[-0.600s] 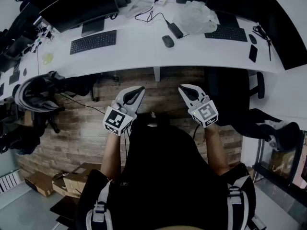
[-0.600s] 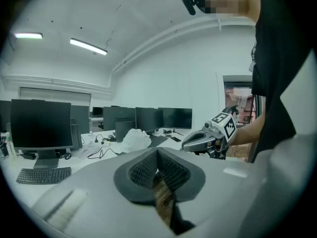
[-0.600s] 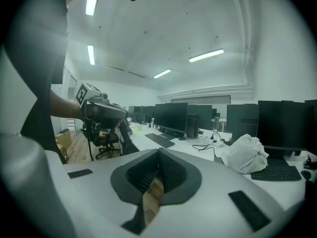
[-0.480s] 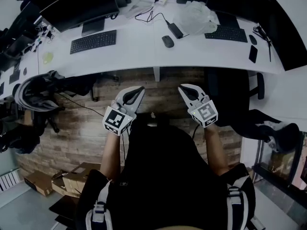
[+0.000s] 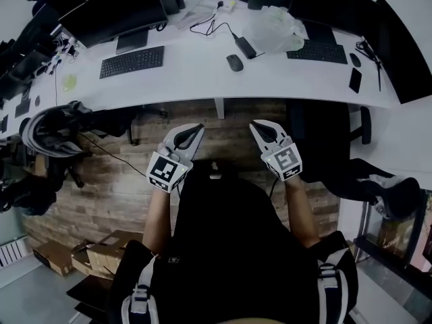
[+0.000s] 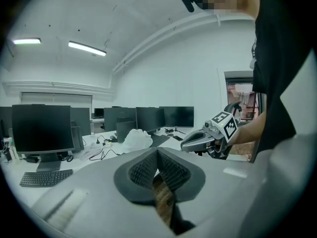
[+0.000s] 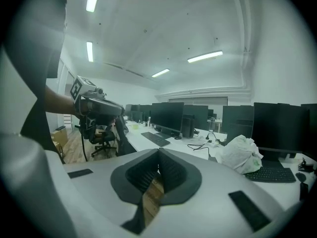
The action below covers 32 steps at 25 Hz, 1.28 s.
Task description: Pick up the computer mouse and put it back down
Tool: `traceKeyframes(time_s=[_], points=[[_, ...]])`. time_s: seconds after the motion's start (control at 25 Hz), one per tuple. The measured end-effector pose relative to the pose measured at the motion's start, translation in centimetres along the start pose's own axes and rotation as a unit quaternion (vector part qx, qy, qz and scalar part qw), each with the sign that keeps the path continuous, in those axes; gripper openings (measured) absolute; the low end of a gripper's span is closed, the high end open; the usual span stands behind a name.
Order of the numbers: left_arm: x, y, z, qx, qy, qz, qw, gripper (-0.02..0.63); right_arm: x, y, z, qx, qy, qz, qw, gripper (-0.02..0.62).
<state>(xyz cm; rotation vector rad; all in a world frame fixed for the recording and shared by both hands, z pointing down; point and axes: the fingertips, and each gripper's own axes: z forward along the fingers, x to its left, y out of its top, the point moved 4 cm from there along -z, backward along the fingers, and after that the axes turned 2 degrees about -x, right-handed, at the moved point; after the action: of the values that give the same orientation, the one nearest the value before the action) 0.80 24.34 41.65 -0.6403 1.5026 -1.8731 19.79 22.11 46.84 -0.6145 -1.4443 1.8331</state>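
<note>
Mouse: the small dark oval computer mouse (image 5: 234,62) lies on the long white desk (image 5: 196,79), near the middle of its length. Nothing touches it.
Next to the mouse: a black oblong power brick (image 5: 245,46) sits just beyond it. A thin black cable (image 5: 210,24) trails off from the brick towards the far edge.
Further along the desk: a crumpled white plastic bag (image 5: 273,25) rests to the right of the brick. A flat black keyboard (image 5: 317,51) lies past the bag. A second black keyboard (image 5: 131,61) lies well to the left of the mouse, in front of a wide black monitor (image 5: 115,9).
Left gripper: the grey hand-held left gripper (image 5: 194,129) is held in the air on the near side of the desk edge, well apart from the mouse. Its own view shows the ribbed dark pads (image 6: 143,168) pressed together, with nothing between them.
Right gripper: the matching grey right gripper (image 5: 259,128) is held level with the left one, a gap between the two. Its jaws are likewise fully closed and empty, and its pads (image 7: 171,171) meet along one line.
Aim: both grippers point towards the desk and tilt slightly downward.
Person: the person's dark-clad torso (image 5: 229,248) fills the lower middle of the head view, with a bare forearm behind each marker cube.
Floor: brown wood-plank flooring (image 5: 115,187) shows below the desk. Some brown cardboard boxes (image 5: 57,256) stand at the lower left.
</note>
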Motion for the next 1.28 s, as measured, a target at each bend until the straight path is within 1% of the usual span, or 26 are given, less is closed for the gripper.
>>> traceKeyframes(time_s=[0.28,0.48,0.52,0.56,0.64,0.8,1.0,1.16,1.28], points=[[-0.4,-0.4,0.2,0.004,0.008,-0.003,1.0000,-0.002,0.1,-0.3,-0.1,0.001,0.010,0.003,1.000,0.003],[-0.8,-1.2,0.1,0.023,0.001,-0.003,0.9997,0.028,0.4,-0.2,-0.2,0.000,0.006,0.005,1.000,0.011],[-0.9,-1.3,0.1,0.023,0.001,-0.004,0.9997,0.034,0.5,-0.2,-0.2,-0.001,0.008,0.005,1.000,0.023],[-0.9,-1.3,0.2,0.022,0.002,-0.005,0.9997,0.042,0.5,-0.1,-0.2,-0.003,0.010,0.004,1.000,0.040],[-0.8,-1.4,0.3,0.023,0.006,-0.007,0.9997,0.063,0.6,-0.2,-0.2,-0.002,0.017,-0.002,1.000,0.102],[-0.9,-1.5,0.3,0.022,0.007,-0.011,0.9997,0.124,0.7,-0.4,-0.5,0.006,0.021,-0.014,1.000,0.184],[-0.8,-1.3,0.4,0.016,0.009,-0.021,0.9996,0.229,0.7,-0.1,-0.5,-0.004,0.025,-0.018,1.000,0.285],[-0.8,-1.5,0.2,0.017,0.009,-0.024,0.9995,0.282,1.0,-0.7,-0.1,0.004,0.031,-0.037,0.999,0.379],[-0.7,-1.8,-0.1,0.022,0.009,-0.025,0.9994,0.298,1.3,-0.6,0.4,0.005,0.035,-0.043,0.998,0.397]])
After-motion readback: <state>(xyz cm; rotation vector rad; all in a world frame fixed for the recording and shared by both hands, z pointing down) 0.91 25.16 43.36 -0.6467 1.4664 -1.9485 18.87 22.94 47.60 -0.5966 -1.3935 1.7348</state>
